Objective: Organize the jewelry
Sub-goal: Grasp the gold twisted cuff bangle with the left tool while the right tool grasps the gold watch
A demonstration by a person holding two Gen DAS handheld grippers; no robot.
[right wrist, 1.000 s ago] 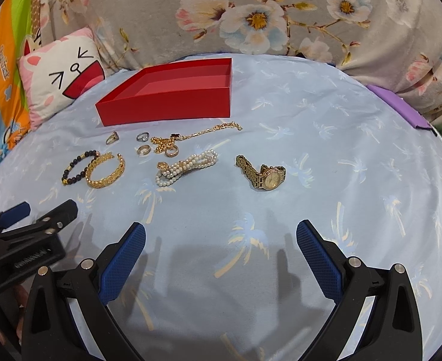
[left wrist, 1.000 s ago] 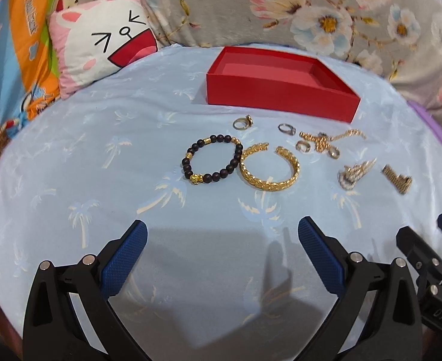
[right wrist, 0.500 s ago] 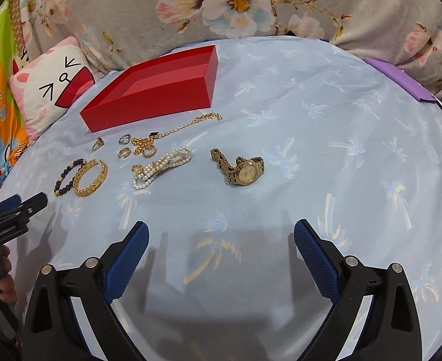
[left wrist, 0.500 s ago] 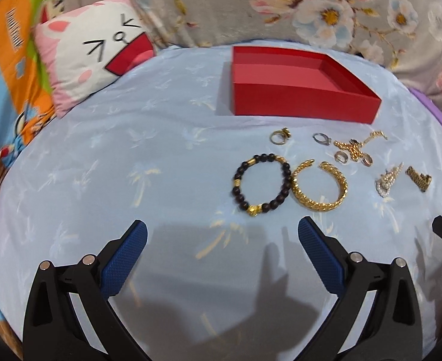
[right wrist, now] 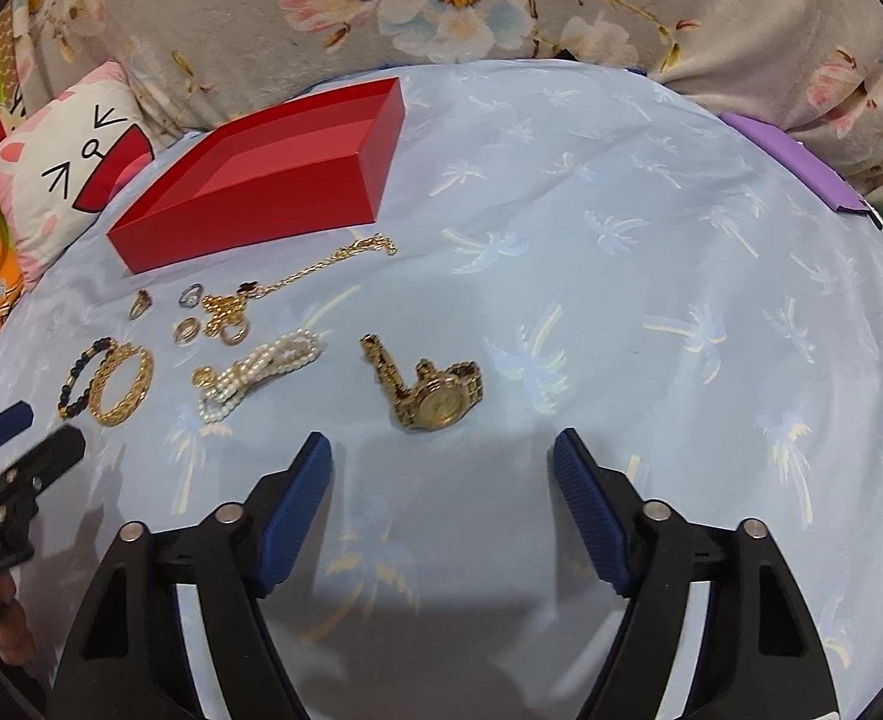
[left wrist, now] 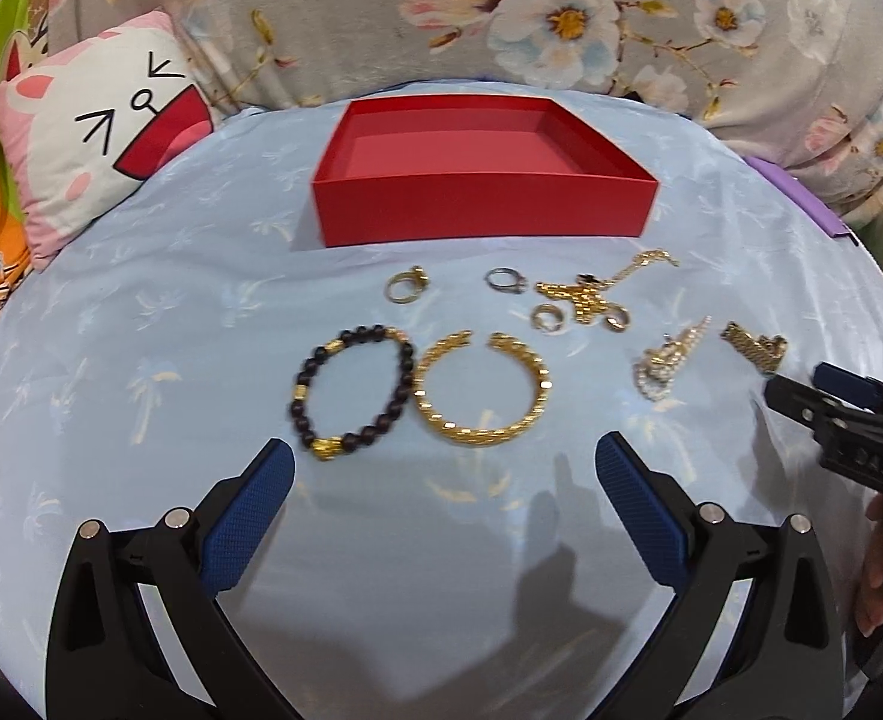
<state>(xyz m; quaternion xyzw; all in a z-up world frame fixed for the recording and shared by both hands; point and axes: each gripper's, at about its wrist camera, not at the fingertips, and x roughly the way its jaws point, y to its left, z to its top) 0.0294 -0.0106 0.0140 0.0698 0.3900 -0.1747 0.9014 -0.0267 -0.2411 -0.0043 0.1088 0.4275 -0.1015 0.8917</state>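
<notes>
Bed with pale blue palm-print sheet [left wrist: 141,324] carries all. Shallow red cardboard box [left wrist: 483,204] empty at back; jewelry in front. Gold watch [right wrist: 435,399] just ahead of right tongs [right wrist: 441,468], wide, empty. Left tongs [left wrist: 441,474] wide, empty, near gold open bangle [left wrist: 480,390]. Step: first pick. Next: lower, close, carry to box.

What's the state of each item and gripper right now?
red box: open, empty.
gold bangle: flat on sheet, outside box.
bead bracelet: flat, beside bangle.
gold watch: on sheet, just ahead of right gripper.
pearl strand: bunched, on sheet.
left gripper: open, empty.
right gripper: open, empty.
</notes>
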